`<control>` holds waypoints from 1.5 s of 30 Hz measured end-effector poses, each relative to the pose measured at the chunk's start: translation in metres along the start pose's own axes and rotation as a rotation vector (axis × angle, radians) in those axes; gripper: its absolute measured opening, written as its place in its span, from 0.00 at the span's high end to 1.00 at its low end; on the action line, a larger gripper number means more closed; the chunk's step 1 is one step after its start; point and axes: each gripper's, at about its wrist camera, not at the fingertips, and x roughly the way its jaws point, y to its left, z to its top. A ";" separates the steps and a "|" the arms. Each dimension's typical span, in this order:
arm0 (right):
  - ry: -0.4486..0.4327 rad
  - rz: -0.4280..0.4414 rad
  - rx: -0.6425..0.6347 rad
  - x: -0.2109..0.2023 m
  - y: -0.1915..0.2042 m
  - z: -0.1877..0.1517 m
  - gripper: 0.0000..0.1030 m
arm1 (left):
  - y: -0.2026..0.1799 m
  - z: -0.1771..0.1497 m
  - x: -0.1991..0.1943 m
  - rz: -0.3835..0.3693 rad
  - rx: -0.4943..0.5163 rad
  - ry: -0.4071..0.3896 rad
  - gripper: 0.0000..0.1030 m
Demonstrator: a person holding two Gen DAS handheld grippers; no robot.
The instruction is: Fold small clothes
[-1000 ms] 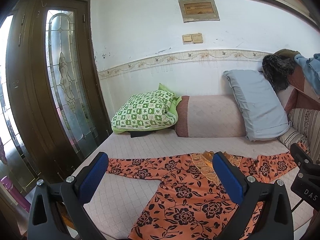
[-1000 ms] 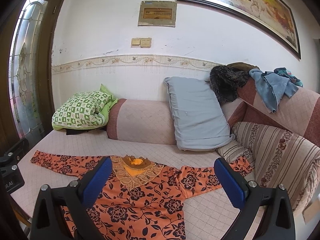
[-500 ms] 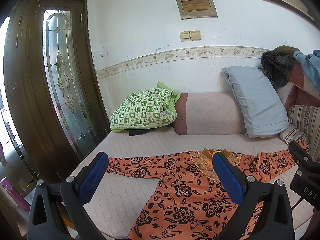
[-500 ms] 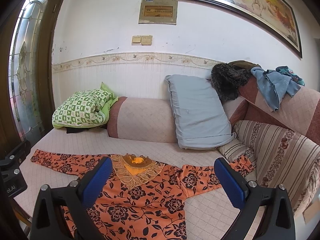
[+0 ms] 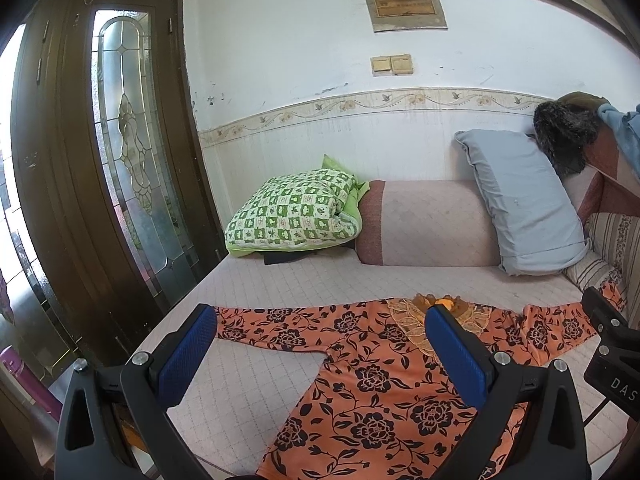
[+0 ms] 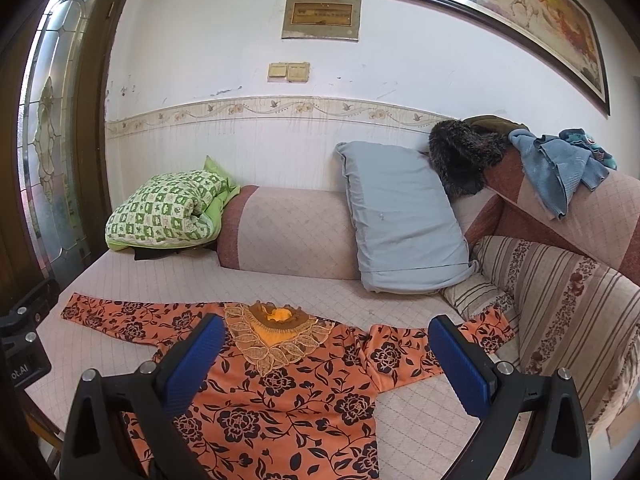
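An orange top with black flowers [image 5: 372,380] [image 6: 280,396] lies spread flat on the quilted daybed, sleeves stretched out to both sides, lace collar [image 6: 276,336] toward the wall. My left gripper [image 5: 320,352] hovers open above the left sleeve and body, blue pads wide apart, holding nothing. My right gripper [image 6: 324,360] also stands open, over the chest and right sleeve [image 6: 432,344]. The other gripper's black body shows at each view's edge.
A green checked pillow [image 5: 292,216], a pink bolster [image 5: 424,224] and a grey pillow [image 6: 400,216] line the wall. A striped cushion [image 6: 560,304] and draped blue clothes [image 6: 556,164] sit at the right. A glass-panelled wooden door [image 5: 128,152] stands left of the daybed [image 5: 248,392].
Both views have tilted slightly downward and drawn a little nearer the top. Both grippers stay open and the garment has not moved.
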 end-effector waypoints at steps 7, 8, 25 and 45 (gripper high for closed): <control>-0.003 0.010 -0.016 0.000 0.007 0.001 0.00 | 0.005 -0.001 0.005 0.004 -0.012 -0.002 0.00; -0.002 0.010 -0.017 0.000 0.008 0.001 0.00 | 0.005 -0.001 0.006 0.005 -0.015 0.000 0.00; 0.024 0.013 -0.044 0.015 0.027 0.001 0.00 | 0.022 -0.009 0.033 0.022 -0.053 0.039 0.00; 0.207 -0.063 0.067 0.132 -0.065 -0.074 0.00 | 0.004 -0.079 0.173 0.014 -0.017 0.330 0.00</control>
